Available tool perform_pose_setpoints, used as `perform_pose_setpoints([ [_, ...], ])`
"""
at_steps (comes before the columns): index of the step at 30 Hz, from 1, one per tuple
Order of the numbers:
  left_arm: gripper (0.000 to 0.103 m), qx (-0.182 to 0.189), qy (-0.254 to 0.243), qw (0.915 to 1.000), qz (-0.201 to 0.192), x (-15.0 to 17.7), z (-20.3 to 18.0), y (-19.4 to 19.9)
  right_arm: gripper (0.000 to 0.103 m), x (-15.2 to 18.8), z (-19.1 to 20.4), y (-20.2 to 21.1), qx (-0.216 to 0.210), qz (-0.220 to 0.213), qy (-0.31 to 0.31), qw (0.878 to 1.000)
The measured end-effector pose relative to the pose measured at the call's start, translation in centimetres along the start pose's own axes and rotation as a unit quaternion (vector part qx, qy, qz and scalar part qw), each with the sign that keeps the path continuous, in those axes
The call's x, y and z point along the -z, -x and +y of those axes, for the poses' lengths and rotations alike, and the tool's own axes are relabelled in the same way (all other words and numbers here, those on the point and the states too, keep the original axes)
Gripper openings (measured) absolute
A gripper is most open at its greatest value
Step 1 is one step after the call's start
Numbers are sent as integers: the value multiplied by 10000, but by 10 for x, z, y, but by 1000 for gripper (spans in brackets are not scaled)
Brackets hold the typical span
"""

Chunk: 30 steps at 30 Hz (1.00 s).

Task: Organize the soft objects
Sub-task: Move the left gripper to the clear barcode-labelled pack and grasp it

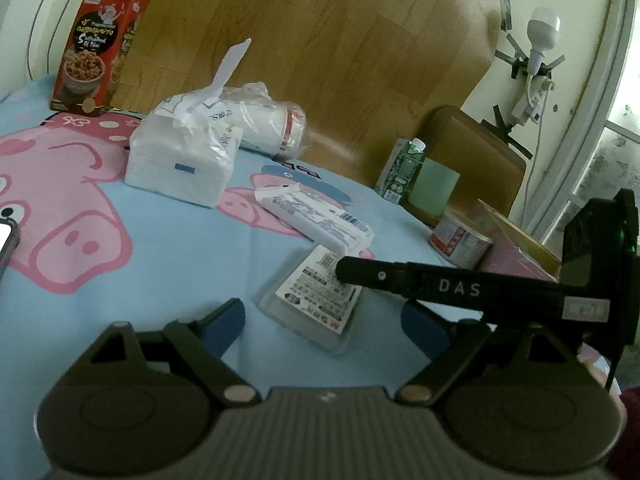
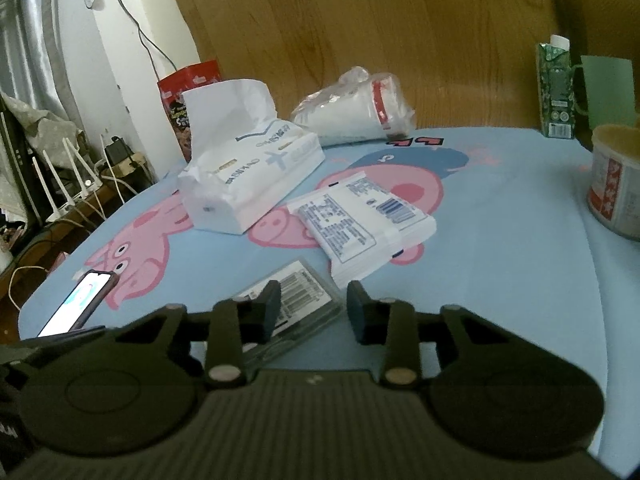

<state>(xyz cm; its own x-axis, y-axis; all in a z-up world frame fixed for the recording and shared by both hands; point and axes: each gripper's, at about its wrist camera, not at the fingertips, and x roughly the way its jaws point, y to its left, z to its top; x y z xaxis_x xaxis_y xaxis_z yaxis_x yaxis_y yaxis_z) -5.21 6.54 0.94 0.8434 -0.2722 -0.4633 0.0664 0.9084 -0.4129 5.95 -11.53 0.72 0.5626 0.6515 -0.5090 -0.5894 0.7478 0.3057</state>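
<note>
- Blue cartoon-pig cloth (image 2: 500, 248) covers the counter, with a wood-grain panel (image 1: 320, 40) rising behind it and cables and chargers hanging off the far-left side in the right wrist view.
- Landmark: the open tissue pack (image 2: 248, 180), a soft white block with one tissue standing out of its top.
- Just behind the tissue pack lies a bagged roll of paper cups (image 2: 360, 112) on its side; a red snack box (image 1: 100, 48) stands further behind it.
- In front of the tissue pack, toward the claws, rests a flat sealed wipes pack (image 2: 360, 228), and nearer again a clear hard case with a barcode label (image 2: 296, 300).
- Left claw (image 1: 322, 320) is spread wide and holds nothing; right claw (image 2: 314, 308) is likewise apart and empty, hovering over the near corner of the clear case.
- Handling, as I judge it: the wipes pack and tissue pack look light and squashy with slick film, so a pinch across the short side near the middle should hold better than a corner, which would likely fold.
- Open cloth lies in front of the tissue pack on its phone (image 2: 80, 300) side; a tin (image 2: 616, 188) and a green carton (image 2: 556, 88) crowd the opposite edge, so swings that way risk a knock.
</note>
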Motion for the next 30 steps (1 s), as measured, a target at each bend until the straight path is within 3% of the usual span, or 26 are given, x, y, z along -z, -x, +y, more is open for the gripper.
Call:
perform_pose_setpoints([
  [5, 87, 38, -81, 10000, 42, -1, -1, -1, 32, 4, -3, 6, -9, -18, -134, 9999],
  [11, 78, 142, -20, 9999, 83, -3, 3, -4, 26, 11, 0, 14, 77, -89, -65, 9999],
  [12, 73, 226, 43, 9997, 123, -3, 4, -5, 23, 12, 1, 16, 105, -108, -50, 9999],
  [16, 73, 435, 393, 9981, 202, -6, 9, -7, 20, 14, -4, 22, 175, -105, -169, 9996],
  [17, 73, 543, 522, 9969, 239, -7, 11, -8, 14, 16, -5, 24, 195, -54, -189, 9996],
  [20, 73, 923, 1110, 9888, 371, -10, 23, -11, 14, 21, -7, 31, 153, -4, -162, 9998],
  [25, 72, 872, 1499, 9842, 353, -14, 36, -9, 17, 16, -15, 40, 151, -202, -234, 9994],
  [30, 69, 692, 1459, 9860, 405, -14, 31, -12, 17, -10, -27, 26, -104, -122, -656, 9977],
])
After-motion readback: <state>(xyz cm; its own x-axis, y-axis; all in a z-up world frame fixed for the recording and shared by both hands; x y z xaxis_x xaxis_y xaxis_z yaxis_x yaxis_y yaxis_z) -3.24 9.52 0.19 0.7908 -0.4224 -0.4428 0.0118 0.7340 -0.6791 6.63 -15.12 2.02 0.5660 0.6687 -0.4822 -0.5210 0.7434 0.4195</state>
